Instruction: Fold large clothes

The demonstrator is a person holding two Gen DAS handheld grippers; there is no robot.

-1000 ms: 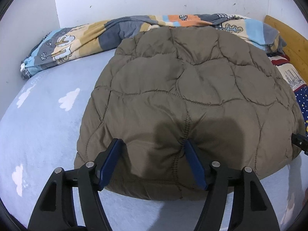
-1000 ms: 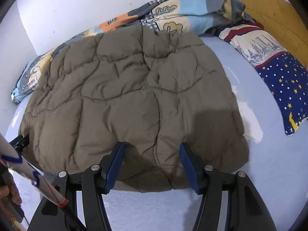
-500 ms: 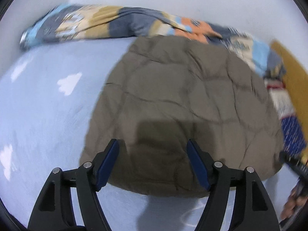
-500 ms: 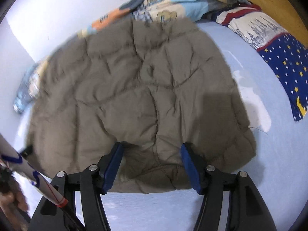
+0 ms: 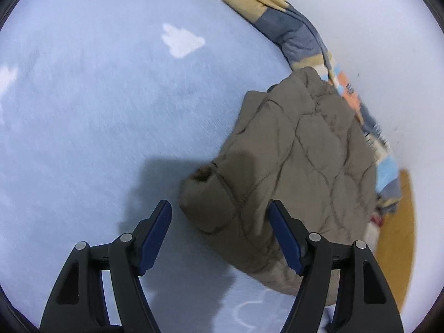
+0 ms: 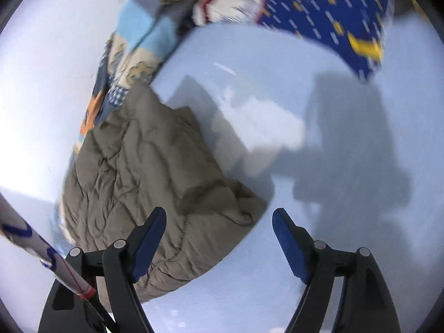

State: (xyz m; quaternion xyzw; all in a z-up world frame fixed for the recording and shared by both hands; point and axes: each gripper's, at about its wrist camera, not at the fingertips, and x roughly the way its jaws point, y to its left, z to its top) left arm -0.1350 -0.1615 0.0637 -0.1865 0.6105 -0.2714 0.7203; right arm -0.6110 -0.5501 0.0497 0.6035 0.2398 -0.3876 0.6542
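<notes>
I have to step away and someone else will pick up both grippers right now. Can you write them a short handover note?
Left hand-held gripper: open, holding nothing, aimed at the near left corner of the quilted jacket.
Right hand-held gripper: jaws opening, nothing gripped, over the jacket's near right corner.
The olive jacket lies on the light blue bed sheet, its far edge against the patterned blanket; a starry pillow is off to the right.
Done: the jacket looks folded into a compact bundle.
Left: probably another fold or tidying.
</notes>
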